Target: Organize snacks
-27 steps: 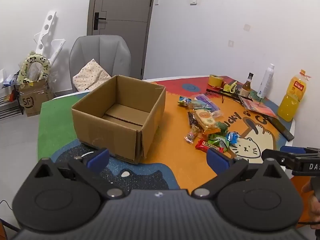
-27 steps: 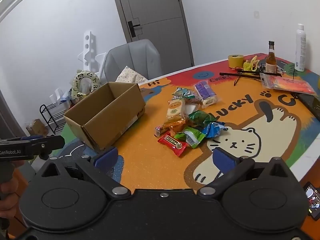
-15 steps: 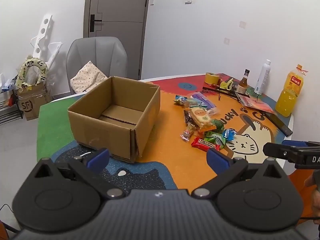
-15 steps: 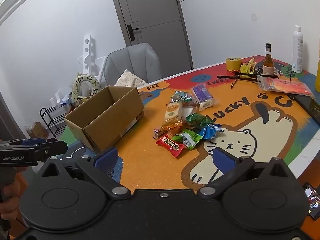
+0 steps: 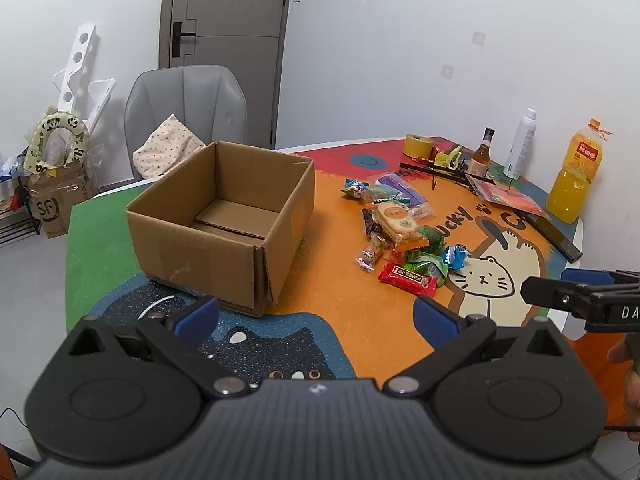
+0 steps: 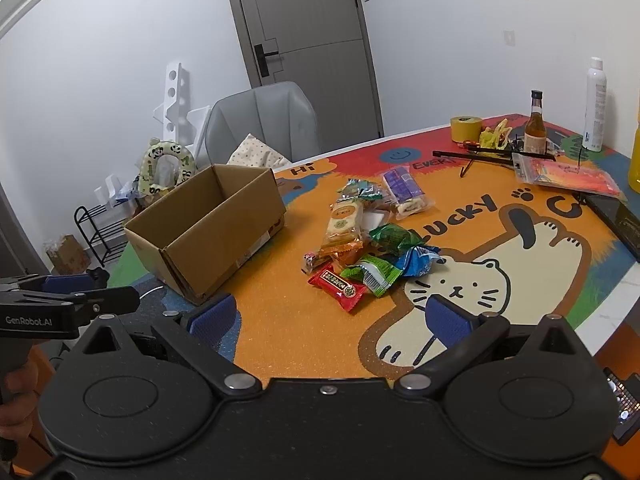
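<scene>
An open, empty cardboard box stands on the left of the colourful table mat. A pile of snack packets lies to its right, with a red packet nearest me. My left gripper is open and empty, held above the near table edge in front of the box. My right gripper is open and empty, held near the table edge in front of the pile. Each gripper shows at the side of the other's view.
At the far right stand a tape roll, a brown bottle, a white spray bottle and an orange juice bottle. A red packet in plastic and a black device lie nearby. A grey chair stands behind the table.
Both grippers have drawn back and risen slightly, so the box and snacks look a little farther away. Both stay open.
</scene>
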{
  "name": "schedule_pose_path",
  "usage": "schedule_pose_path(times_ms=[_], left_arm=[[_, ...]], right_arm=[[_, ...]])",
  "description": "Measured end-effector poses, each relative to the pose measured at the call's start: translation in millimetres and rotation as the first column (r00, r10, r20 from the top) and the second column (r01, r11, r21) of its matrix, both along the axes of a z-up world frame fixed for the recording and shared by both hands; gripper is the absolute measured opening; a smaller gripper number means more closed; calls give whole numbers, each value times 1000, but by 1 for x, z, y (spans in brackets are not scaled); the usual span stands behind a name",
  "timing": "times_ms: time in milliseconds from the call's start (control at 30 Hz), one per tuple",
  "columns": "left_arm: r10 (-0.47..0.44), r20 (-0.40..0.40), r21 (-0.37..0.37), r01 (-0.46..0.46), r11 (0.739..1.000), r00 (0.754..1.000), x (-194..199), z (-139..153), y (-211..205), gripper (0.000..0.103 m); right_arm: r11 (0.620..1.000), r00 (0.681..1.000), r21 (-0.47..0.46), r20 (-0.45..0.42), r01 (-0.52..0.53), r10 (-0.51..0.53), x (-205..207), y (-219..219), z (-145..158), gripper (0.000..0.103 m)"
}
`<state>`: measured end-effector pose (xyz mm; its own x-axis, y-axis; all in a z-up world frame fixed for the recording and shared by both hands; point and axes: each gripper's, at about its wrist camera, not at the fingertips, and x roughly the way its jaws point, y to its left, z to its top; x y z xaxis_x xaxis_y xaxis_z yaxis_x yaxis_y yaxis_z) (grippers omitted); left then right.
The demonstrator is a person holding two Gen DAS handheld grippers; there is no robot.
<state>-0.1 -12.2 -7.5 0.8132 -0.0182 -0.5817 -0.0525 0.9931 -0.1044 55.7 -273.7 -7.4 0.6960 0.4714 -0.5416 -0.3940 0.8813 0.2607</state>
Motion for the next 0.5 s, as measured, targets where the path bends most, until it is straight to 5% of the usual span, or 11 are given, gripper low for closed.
schedule_pose_path(times_ms=[500], left_arm=[[6,-2,-6,-6,1000,1000,0,-1,4,103]], right_arm=[[1000,1000,4,4,-6,6,1,1,0,103]])
